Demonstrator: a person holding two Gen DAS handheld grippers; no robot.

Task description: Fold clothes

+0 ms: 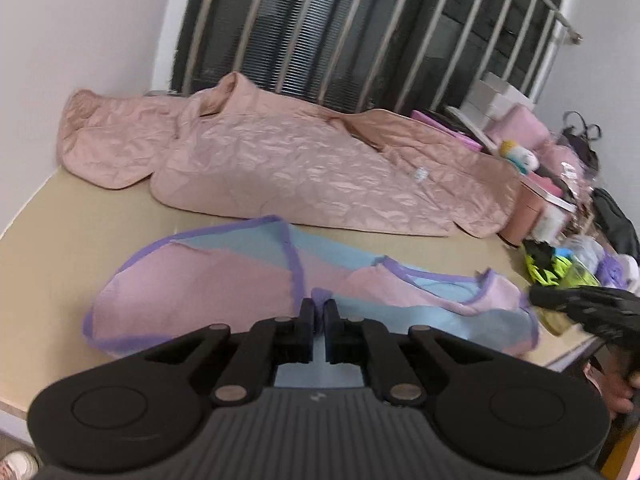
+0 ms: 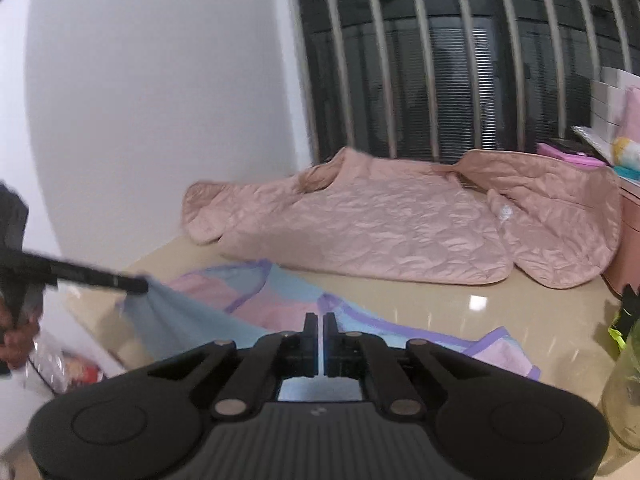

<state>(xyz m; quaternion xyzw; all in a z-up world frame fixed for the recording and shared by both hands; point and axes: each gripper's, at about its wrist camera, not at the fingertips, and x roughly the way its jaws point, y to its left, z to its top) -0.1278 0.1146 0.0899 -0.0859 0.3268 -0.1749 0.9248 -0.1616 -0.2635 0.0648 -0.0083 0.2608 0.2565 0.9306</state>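
Note:
A pastel garment [image 1: 248, 280] in pink, light blue and purple trim lies on the beige table [image 1: 60, 240]. My left gripper [image 1: 319, 312] is shut on its near purple-edged hem. In the right wrist view the garment [image 2: 280, 300] shows a blue corner lifted off the table by the left gripper [image 2: 140, 285]. My right gripper [image 2: 321, 322] is shut on the blue cloth at the near edge. From the left wrist view the right gripper [image 1: 538, 298] appears at the garment's right end, blurred.
A pink quilted jacket [image 1: 280, 160] is spread along the back of the table under a barred window [image 1: 360, 28]. Boxes, bags and bright clutter [image 1: 560, 208] crowd the right end. A glass jar [image 2: 624, 384] stands at the near right. A hand [image 2: 16, 332] shows at left.

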